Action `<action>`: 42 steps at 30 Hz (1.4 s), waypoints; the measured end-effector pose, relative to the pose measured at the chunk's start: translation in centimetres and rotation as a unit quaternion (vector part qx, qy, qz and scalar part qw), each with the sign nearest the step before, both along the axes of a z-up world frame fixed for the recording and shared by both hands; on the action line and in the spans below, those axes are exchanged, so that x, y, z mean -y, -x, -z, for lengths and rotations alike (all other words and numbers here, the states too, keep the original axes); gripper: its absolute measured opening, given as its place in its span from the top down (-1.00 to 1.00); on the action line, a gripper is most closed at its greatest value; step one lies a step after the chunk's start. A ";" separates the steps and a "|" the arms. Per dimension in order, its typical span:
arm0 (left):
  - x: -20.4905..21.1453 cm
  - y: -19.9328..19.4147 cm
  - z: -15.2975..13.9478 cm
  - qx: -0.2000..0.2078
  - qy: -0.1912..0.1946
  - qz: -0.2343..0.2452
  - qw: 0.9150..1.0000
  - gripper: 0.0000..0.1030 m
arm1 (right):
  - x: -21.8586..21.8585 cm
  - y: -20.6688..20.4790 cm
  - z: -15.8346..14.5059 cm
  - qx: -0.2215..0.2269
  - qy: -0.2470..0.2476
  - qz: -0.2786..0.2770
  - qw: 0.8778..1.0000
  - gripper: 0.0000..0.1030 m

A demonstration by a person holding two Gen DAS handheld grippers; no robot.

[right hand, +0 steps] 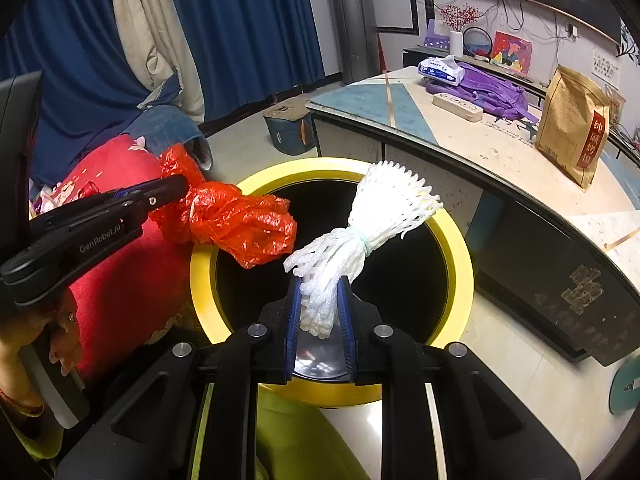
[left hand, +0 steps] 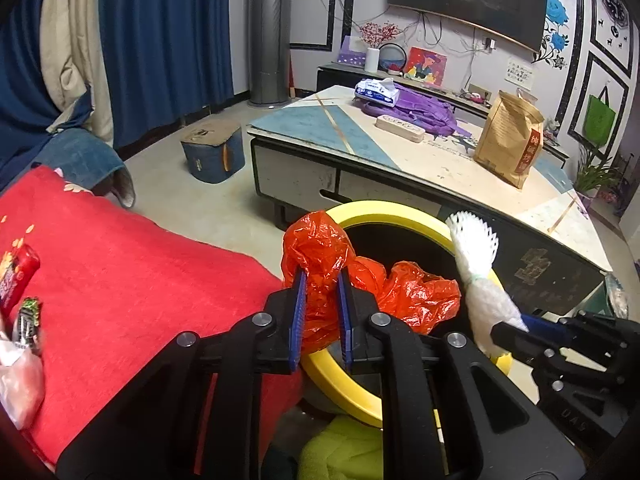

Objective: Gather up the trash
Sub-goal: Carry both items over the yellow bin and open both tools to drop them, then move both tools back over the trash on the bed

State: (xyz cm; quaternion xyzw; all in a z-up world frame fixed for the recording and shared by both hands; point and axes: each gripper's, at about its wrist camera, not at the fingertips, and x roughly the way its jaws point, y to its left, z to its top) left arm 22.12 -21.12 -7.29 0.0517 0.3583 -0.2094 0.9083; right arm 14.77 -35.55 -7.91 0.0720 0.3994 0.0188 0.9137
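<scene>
My left gripper (left hand: 321,280) is shut on a crumpled red plastic bag (left hand: 372,280) and holds it over the left rim of a yellow-rimmed black bin (left hand: 400,216). My right gripper (right hand: 319,288) is shut on a white foam fruit net (right hand: 384,208) tied with a green band, held above the bin's opening (right hand: 452,248). The red bag (right hand: 240,220) and the left gripper (right hand: 168,190) show at the left in the right wrist view. The foam net (left hand: 476,256) and the right gripper (left hand: 512,330) show at the right in the left wrist view.
A red blanket (left hand: 120,260) with snack wrappers (left hand: 16,280) lies left of the bin. A low table (left hand: 440,160) behind it holds a brown paper bag (left hand: 508,136), purple cloth (left hand: 420,108) and a tissue pack (left hand: 376,90). A blue box (left hand: 212,148) sits on the floor.
</scene>
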 end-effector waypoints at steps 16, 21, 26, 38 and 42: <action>-2.3 0.7 -1.3 -0.003 0.055 -0.022 0.998 -0.63 | 0.8 0.5 -0.6 0.015 -0.005 0.032 0.999 -0.17; -3.6 2.1 -2.3 0.022 0.059 -0.043 0.997 -0.79 | 0.5 1.0 -1.4 0.035 -0.004 0.030 0.999 -0.26; -5.4 3.2 -3.2 0.033 0.066 -0.058 0.996 -0.79 | -0.1 1.6 -2.4 0.058 -0.001 0.021 0.998 -0.28; -9.7 5.8 -4.9 0.069 0.062 -0.100 0.991 -0.79 | -4.4 3.7 -5.8 0.142 0.011 -0.049 0.989 -0.42; -11.4 6.6 -5.5 0.083 0.065 -0.118 0.987 -0.79 | -6.7 4.6 -7.0 0.174 0.016 -0.089 0.980 -0.48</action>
